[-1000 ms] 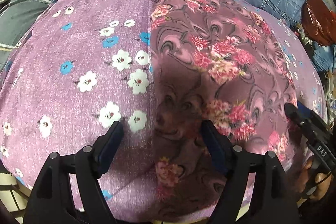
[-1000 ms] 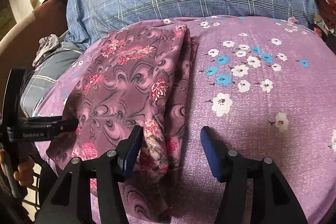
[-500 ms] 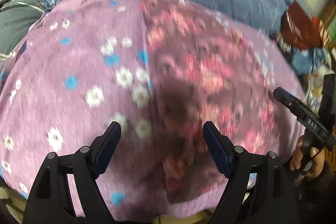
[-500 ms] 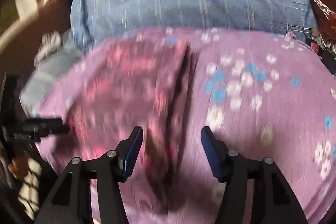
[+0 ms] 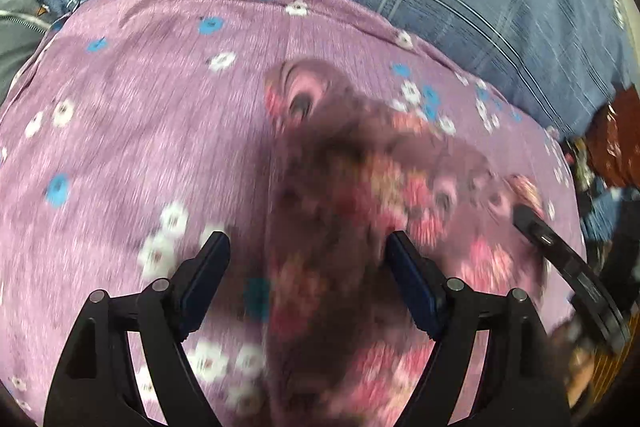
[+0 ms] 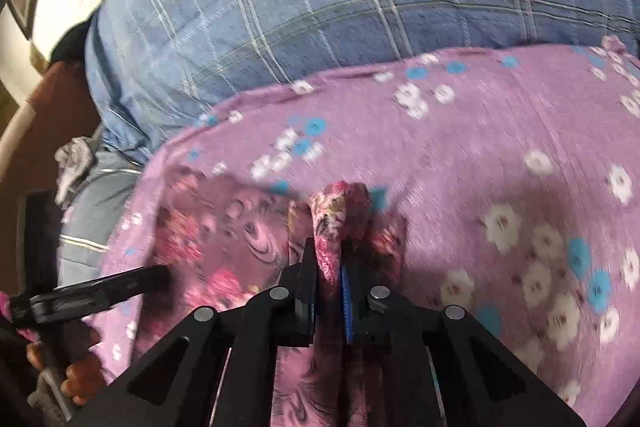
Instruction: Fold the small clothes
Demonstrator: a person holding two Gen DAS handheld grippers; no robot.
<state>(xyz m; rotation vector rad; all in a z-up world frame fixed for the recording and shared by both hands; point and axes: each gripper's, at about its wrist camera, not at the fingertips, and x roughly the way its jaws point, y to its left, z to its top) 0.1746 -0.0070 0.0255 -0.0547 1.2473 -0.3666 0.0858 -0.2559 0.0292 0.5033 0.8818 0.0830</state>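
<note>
A small floral garment, mauve with pink roses and dark swirls, lay on a purple sheet dotted with white and blue flowers. In the right wrist view, a bunched fold of the garment stood up between the right gripper fingers, which were pressed together and clamped on it. The rest of the cloth spread to the left of those fingers and trailed down beneath them.

In the left wrist view, the garment was badly blurred. It ran from a rounded upper end near the middle of the sheet down between the left gripper fingers and past the right-hand one. The left fingers stood wide apart and held nothing. The cloth lay in the gap below them, but whether a finger touched it could not be told.

Each view caught the other gripper at its edge: the right one at the right edge of the left view, at the garment's far side, and the left one at the lower left of the right view, with a hand around its handle.

A blue checked cloth lay beyond the sheet.
</note>
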